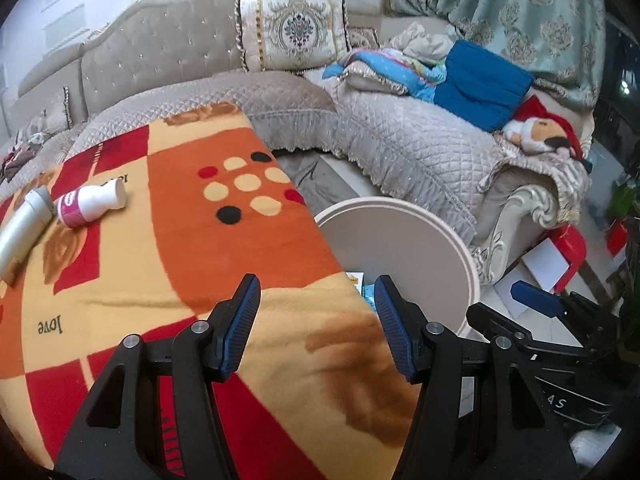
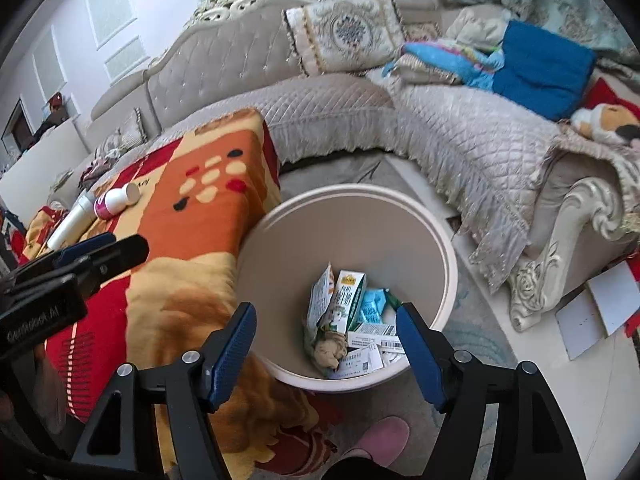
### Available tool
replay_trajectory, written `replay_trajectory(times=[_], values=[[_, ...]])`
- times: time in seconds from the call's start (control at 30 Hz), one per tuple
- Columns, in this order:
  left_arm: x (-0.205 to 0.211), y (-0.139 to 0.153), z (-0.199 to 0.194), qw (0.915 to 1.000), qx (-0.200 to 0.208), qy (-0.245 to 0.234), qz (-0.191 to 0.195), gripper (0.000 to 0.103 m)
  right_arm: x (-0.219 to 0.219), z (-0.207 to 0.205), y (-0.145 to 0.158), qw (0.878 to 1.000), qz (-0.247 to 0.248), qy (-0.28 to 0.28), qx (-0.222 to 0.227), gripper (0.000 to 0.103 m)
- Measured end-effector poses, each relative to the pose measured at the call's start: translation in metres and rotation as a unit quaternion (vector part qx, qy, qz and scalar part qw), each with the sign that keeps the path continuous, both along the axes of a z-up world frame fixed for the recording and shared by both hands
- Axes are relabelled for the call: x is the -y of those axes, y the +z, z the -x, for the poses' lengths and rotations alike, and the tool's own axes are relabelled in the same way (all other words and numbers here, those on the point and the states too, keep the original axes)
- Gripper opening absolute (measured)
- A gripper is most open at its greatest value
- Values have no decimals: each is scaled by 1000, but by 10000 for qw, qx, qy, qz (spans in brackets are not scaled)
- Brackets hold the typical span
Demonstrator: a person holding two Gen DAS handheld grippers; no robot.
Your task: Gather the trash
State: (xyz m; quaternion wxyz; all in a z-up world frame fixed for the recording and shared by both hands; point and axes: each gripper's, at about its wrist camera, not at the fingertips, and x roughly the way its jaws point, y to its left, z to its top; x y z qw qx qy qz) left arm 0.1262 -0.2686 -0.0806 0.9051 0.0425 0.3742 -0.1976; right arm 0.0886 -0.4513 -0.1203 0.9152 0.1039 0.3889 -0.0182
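Observation:
A round beige trash bin (image 2: 448, 264) stands on the floor beside the blanket-covered table (image 2: 180, 240). In it lie a milk carton (image 2: 348, 296), a crumpled snack bag (image 2: 322, 300), a teal wrapper (image 2: 372, 306) and paper slips (image 2: 368, 344). My right gripper (image 2: 326, 322) hangs open over the bin with nothing between its fingers. My left gripper (image 1: 316, 300) is open above the blanket's edge (image 1: 280, 320), empty, next to the bin's rim (image 1: 460, 240). A small white bottle with a pink label (image 1: 90, 202) and a pale tube-shaped bottle (image 1: 22, 230) lie on the blanket at the far left.
A beige quilted corner sofa (image 1: 380, 136) wraps behind the table and bin, with a cushion (image 1: 292, 32), a blue jacket (image 1: 480, 84) and a plush toy (image 1: 536, 132) on it. A person's pink slipper (image 2: 382, 436) is on the floor near the bin. White papers (image 2: 600, 304) lie at right.

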Motion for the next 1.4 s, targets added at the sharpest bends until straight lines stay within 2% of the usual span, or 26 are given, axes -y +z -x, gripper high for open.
replay_trajectory(times=[0.13, 0.23, 0.27, 0.37, 0.53, 0.87, 1.4], values=[[-13, 13, 14, 9996, 217, 78, 154, 58, -12, 13, 17, 9993, 231, -217, 218, 72], [-26, 21, 24, 9989, 332, 148, 293, 58, -22, 24, 33, 9969, 510, -387, 456, 86], [-29, 23, 28, 9987, 356, 160, 316, 58, -25, 29, 39, 9957, 591, -427, 576, 86], [-38, 28, 38, 9982, 471, 197, 316, 58, -34, 40, 54, 9925, 752, -487, 835, 87], [-51, 39, 52, 9962, 727, 289, 388, 58, -49, 51, 69, 9906, 803, -430, 1021, 87], [-72, 56, 72, 9896, 1247, 549, 464, 58, -64, 66, 86, 9881, 658, -394, 1330, 88], [-85, 59, 80, 9857, 1393, 715, 617, 58, -76, 76, 97, 9829, 790, -370, 1622, 88]])
